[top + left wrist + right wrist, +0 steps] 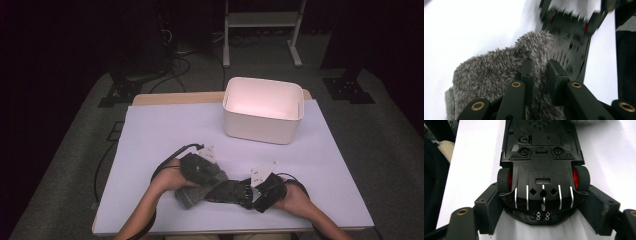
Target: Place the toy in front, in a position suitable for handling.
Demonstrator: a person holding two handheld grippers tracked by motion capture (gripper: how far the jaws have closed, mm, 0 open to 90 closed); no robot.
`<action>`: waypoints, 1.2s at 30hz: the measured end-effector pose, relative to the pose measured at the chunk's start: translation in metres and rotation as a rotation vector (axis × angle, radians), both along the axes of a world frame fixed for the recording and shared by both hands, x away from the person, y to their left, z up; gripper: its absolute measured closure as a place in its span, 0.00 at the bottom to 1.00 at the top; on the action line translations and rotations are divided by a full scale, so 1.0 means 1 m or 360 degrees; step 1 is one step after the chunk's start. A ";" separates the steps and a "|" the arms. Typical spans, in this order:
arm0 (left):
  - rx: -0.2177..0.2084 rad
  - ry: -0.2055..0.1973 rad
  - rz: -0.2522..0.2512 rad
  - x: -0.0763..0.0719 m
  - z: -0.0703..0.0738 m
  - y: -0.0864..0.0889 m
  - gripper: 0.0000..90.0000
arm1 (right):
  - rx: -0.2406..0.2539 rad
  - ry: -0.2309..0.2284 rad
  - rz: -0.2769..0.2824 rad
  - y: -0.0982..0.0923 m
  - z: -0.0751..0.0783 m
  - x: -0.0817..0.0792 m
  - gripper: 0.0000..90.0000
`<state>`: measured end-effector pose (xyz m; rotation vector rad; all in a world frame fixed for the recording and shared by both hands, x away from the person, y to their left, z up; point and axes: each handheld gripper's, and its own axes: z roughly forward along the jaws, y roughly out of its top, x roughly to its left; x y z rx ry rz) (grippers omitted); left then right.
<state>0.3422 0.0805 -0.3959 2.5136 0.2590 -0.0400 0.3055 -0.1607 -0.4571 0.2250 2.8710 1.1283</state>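
A: Quick pass. We've got a toy car (541, 167) lying upside down on the white table (165, 135), near the front edge, black underside up and red wheel hubs showing in the right gripper view.

B: Agreed. The right gripper (541, 210) has its jaws set wide, one on each side of the car's end, just behind the wheels. We read the pads as pressing on the body, so it holds the car.

A: And the left gripper (540, 75)? We see its jaws close together, pinched on a fuzzy grey cloth (499, 72).

B: Yes, the fabric is bunched between the two pads. In the left gripper view the cloth reaches up to the car's underside (571, 42), which is blurred there, so whether they touch we can't tell.

A: From the high view the cloth (192, 196) sits under the left gripper (207, 172), and the car (227, 191) lies between the two hands, right gripper (262, 192) at its other end.

B: One more thing: a white bin (263, 111) stands at the far side of the table, well apart from the hands.

A: Both forearms come in from the bottom edge. Done.
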 end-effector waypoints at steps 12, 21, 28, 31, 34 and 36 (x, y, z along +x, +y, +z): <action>0.0066 -0.0023 -0.0022 0.001 -0.002 0.000 0.85 | 0.0014 0.0002 0.0007 -0.001 -0.001 0.001 0.26; 0.0011 0.0013 -0.0011 -0.003 -0.002 0.008 0.85 | -0.0003 -0.0023 0.0013 0.002 0.000 0.001 0.25; 0.0084 0.0002 -0.0035 -0.004 -0.007 0.000 0.85 | 0.0052 0.0025 -0.0008 0.000 0.002 0.005 0.25; 0.0075 0.0010 -0.0027 -0.005 -0.008 0.005 0.84 | 0.0084 0.0040 0.0009 -0.004 0.005 0.005 0.25; 0.0063 0.0015 -0.0021 -0.006 -0.008 0.006 0.84 | 0.0110 0.0054 0.0018 -0.007 0.007 0.004 0.25; 0.0066 0.0012 -0.0033 -0.007 -0.007 0.005 0.84 | 0.0113 0.0067 0.0012 -0.009 0.007 0.004 0.25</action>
